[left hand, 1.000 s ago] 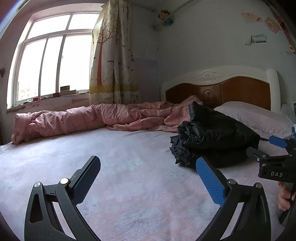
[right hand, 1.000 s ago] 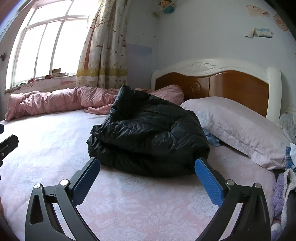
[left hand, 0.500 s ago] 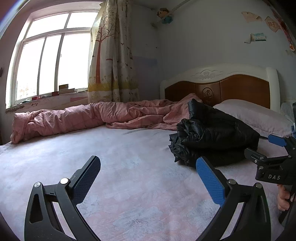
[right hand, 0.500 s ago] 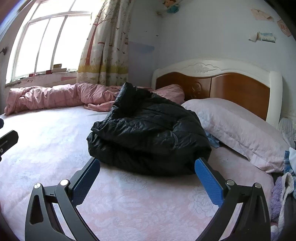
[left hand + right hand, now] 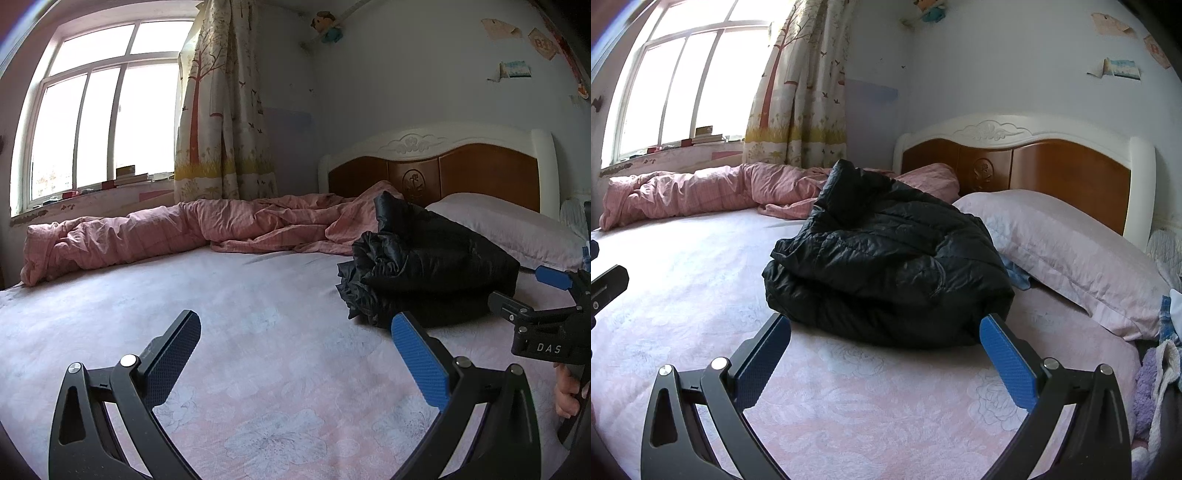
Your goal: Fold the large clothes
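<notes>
The left gripper (image 5: pixel 295 354) is wide open and holds nothing. It hangs over the bare sheet (image 5: pixel 229 317), left of the coat (image 5: pixel 432 266). From here the coat looks like a thick black bundle, folded over on itself in layers, so I think the folding is mostly done. One corner sticks up at the back, and the left side looks bunchy. That may need a pat or a tuck.

The right gripper (image 5: pixel 884 354) is wide open too and holds nothing. It points at the front of the coat (image 5: pixel 890 266), just short of it.

Left of the coat, the sheet has lots of room to move. Behind the coat lies a rolled pink blanket (image 5: pixel 709 192). Right of the coat, the pillow (image 5: pixel 1067 251) is very near, maybe touching, so there is little room there. Past the pillow, more clothes (image 5: pixel 1160 369) hang at the bed's edge.
</notes>
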